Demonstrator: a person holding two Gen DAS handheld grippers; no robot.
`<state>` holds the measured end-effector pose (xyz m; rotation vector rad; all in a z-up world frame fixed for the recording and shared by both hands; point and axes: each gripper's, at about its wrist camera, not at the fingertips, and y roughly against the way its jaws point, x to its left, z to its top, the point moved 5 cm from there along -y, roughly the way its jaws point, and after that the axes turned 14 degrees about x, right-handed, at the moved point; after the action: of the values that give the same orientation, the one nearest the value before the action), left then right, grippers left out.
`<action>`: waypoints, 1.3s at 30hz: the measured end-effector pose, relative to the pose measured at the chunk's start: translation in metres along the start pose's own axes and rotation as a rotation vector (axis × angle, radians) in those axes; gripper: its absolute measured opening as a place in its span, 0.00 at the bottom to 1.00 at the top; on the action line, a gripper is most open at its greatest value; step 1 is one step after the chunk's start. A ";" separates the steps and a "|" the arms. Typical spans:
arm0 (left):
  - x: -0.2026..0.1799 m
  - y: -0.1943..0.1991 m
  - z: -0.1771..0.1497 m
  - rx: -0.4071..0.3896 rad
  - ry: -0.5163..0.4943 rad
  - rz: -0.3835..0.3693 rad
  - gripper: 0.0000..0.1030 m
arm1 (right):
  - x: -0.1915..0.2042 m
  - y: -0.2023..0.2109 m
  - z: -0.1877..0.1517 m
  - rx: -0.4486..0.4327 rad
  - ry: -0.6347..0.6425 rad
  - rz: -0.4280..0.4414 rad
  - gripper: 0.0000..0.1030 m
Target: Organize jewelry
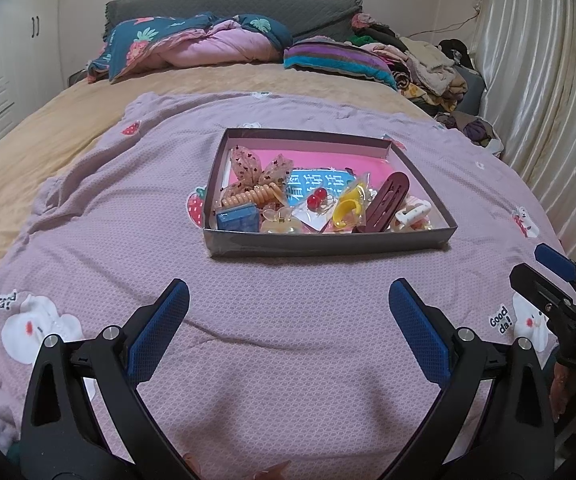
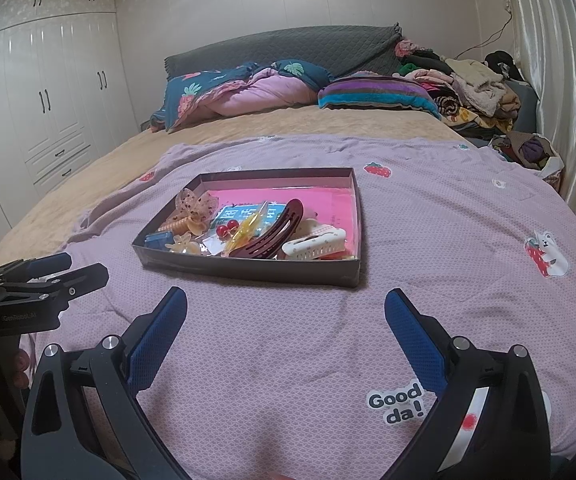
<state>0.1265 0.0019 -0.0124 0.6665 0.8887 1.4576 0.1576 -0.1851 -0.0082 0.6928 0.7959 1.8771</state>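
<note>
At the bottom of both views, the left gripper (image 1: pixel 289 300) and right gripper (image 2: pixel 286 306) gape wide, holding nothing, over a lilac printed quilt (image 1: pixel 288 340). Mid-frame sits the jewelry box (image 1: pixel 329 242), full of clips. Beyond: tan sheet (image 1: pixel 88 112), pillows (image 1: pixel 192 42), grey headboard (image 1: pixel 228 2), white wardrobes (image 2: pixel 48 92) upper left.

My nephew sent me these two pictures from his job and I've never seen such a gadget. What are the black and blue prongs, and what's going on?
Those prongs are two-finger tools that a person holds, one per hand. Each carries a camera looking along its fingers, so one picture comes from the left hand-held gripper, the other from the right hand-held gripper. Both are open and hold nothing. Ahead, on a purple blanket over a bed, sits a shallow box of hair accessories: a dark brown hair clip, a white claw clip, red cherry earrings and a sheer bow.
</note>
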 end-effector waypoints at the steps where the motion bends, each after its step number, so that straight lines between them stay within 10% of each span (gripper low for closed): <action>1: 0.000 0.000 0.000 0.000 0.000 0.001 0.91 | -0.001 0.000 0.000 0.001 0.000 0.001 0.96; 29: 0.007 -0.012 0.000 0.028 0.033 -0.026 0.91 | -0.024 -0.004 0.002 -0.003 -0.048 -0.045 0.96; 39: 0.107 -0.033 0.050 0.061 0.263 0.148 0.91 | -0.128 -0.039 0.040 0.057 -0.307 -0.206 0.96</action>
<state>0.1759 0.1130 -0.0244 0.6039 1.1091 1.6831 0.2588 -0.2797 -0.0295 0.8760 0.6948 1.5227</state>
